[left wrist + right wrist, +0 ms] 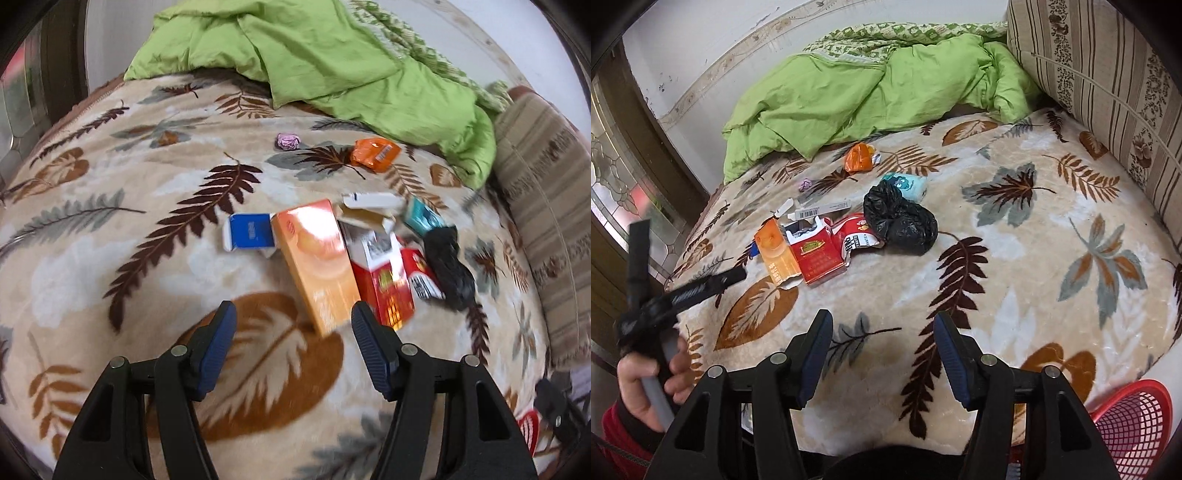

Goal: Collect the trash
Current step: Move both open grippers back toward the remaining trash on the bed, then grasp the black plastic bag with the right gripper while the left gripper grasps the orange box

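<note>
Trash lies in a heap on the leaf-patterned bed blanket (110,229): an orange box (314,258), a red carton (384,280), a blue and white box (249,232), a black plastic bag (448,266), a teal packet (421,218), an orange wrapper (375,153) and a purple paper ball (288,141). My left gripper (293,319) is open, just short of the orange box. My right gripper (882,330) is open and empty, well back from the heap (820,251). The black bag (899,221) shows mid-bed in the right wrist view.
A green duvet (857,96) is bunched at the bed's far side. A striped pillow (1108,85) stands at the right. A red mesh basket (1130,424) sits at the bed's near right edge. The left hand and its gripper (665,306) show at left.
</note>
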The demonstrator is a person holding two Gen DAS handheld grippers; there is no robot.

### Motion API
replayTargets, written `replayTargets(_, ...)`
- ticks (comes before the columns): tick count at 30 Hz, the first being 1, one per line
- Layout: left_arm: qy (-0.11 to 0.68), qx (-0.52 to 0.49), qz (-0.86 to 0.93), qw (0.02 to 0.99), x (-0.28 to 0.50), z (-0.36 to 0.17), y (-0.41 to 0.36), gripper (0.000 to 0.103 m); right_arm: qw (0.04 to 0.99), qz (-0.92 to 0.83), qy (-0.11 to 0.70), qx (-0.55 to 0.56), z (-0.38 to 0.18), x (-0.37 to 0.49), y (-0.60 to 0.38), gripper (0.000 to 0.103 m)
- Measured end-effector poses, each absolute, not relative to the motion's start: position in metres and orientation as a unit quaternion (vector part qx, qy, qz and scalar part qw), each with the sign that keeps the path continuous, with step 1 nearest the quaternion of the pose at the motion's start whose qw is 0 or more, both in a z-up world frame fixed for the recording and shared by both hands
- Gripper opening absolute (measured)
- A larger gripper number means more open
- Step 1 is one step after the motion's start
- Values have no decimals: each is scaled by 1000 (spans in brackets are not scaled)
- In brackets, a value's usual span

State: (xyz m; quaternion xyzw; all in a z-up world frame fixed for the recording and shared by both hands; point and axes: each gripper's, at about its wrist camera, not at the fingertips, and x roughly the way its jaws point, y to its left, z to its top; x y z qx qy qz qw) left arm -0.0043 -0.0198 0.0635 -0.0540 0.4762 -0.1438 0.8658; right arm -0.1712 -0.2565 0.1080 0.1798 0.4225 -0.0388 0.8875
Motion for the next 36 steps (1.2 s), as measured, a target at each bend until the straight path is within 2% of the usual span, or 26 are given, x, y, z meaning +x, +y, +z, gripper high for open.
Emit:
replayTargets(10,485,-71,-147,859,40,33,-45,63,885,-41,426,183,97,-143,-274,63)
replayTargets(11,482,-68,-148,861,41,33,-48,60,887,-39,424,182,95,-138,-275,63)
replayTargets(13,472,-64,-150,866,40,34,-49,53,890,-36,419,178,92,-126,-279,68)
replayTargets(19,461,-67,-165,870,33,38,-47,52,896,-10,418,150,78,-83,-291,79)
replayTargets(21,458,-68,-170,870,29,43,-44,52,898,2,421,128,71,-67,-290,80)
replayTargets(24,450,-71,-181,872,21,53,-38,52,898,31,429,86,62,-45,-282,86)
replayTargets(31,441,-58,-198,873,8,58,-33,52,891,50,451,-17,39,-10,-273,86)
replayTargets(36,445,-54,-210,869,6,52,-38,52,875,70,478,45,19,8,-299,86)
